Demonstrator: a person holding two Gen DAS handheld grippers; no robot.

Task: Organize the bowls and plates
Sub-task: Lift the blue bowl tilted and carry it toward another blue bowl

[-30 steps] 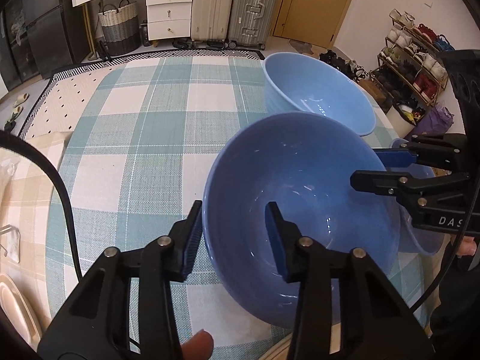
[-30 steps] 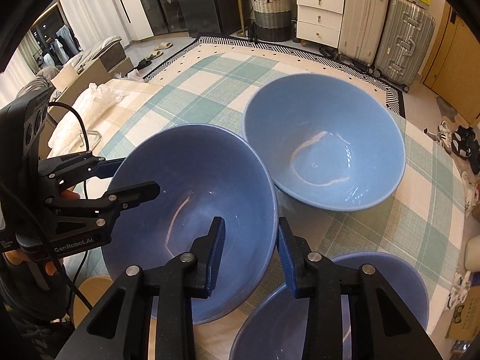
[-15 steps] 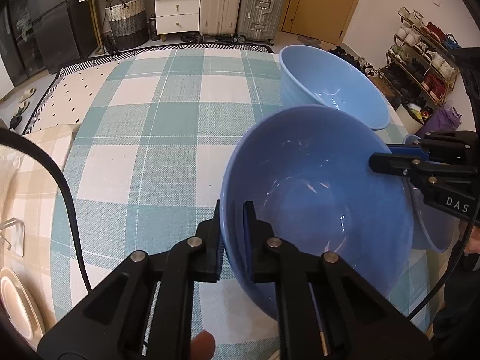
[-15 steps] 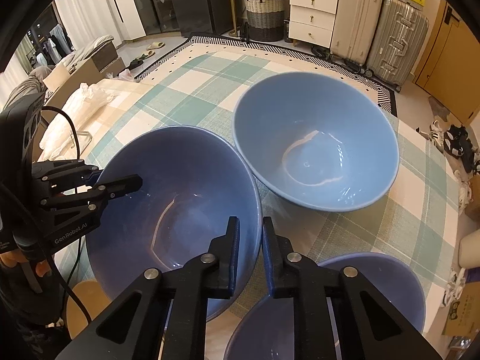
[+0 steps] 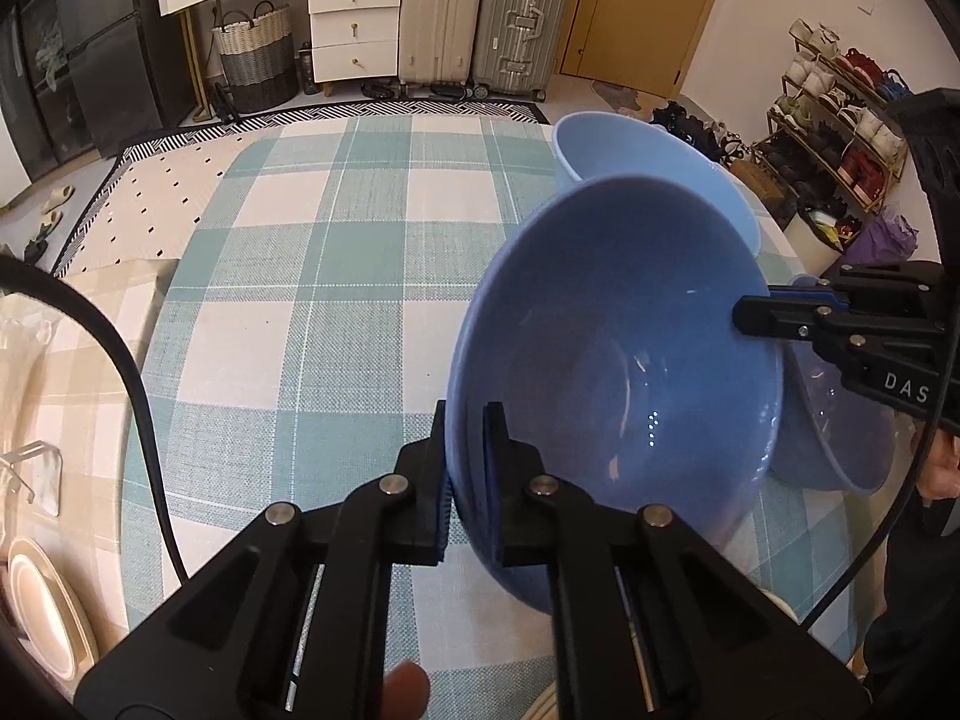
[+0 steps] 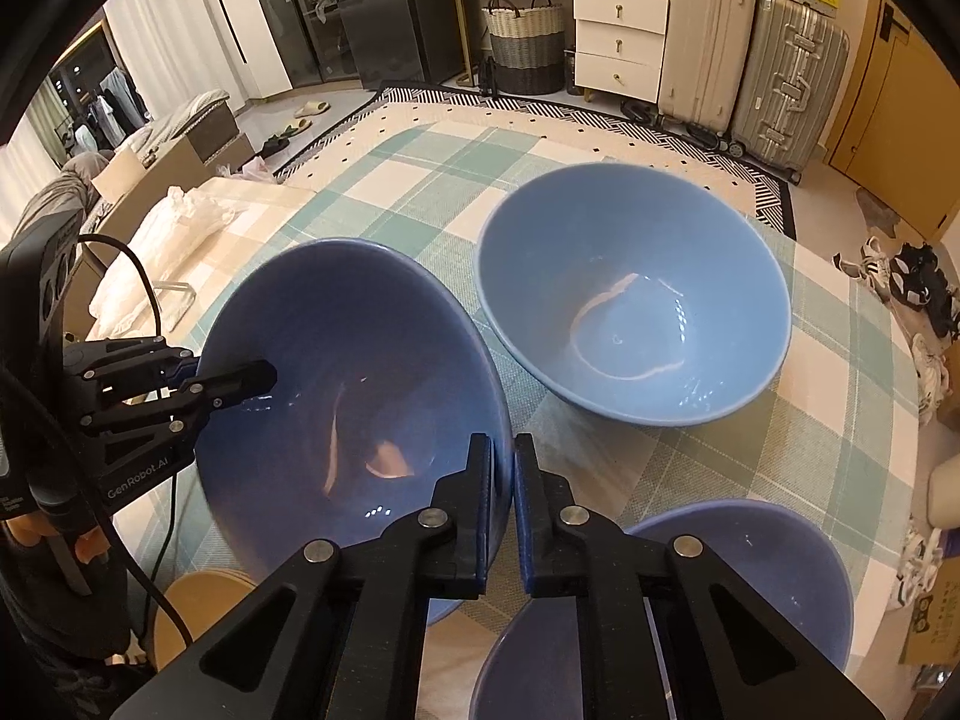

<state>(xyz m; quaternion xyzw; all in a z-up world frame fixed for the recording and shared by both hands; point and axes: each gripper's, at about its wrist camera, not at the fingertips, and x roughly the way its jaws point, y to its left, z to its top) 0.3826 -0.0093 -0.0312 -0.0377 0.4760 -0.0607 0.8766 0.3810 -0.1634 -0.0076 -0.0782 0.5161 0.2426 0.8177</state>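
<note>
Both the left gripper (image 5: 467,474) and right gripper (image 6: 503,501) clamp opposite rims of a glossy deep-blue ceramic bowl (image 5: 612,360) (tilted) above the green-checked tablecloth (image 5: 336,312).

- Under my work area lies a green-and-white checked tablecloth (image 5: 336,324).
- Beyond it I see a black-and-white patterned rug (image 6: 540,111) on the floor.
- Against the far wall stand a white chest of drawers (image 5: 355,24) and two upright suitcases (image 5: 522,18), side by side.
- A woven basket (image 5: 255,54) sits left of the drawers.
- A shoe rack (image 5: 840,114) lines the right wall.
- A wooden door (image 5: 648,6) is right of the suitcases.
</note>
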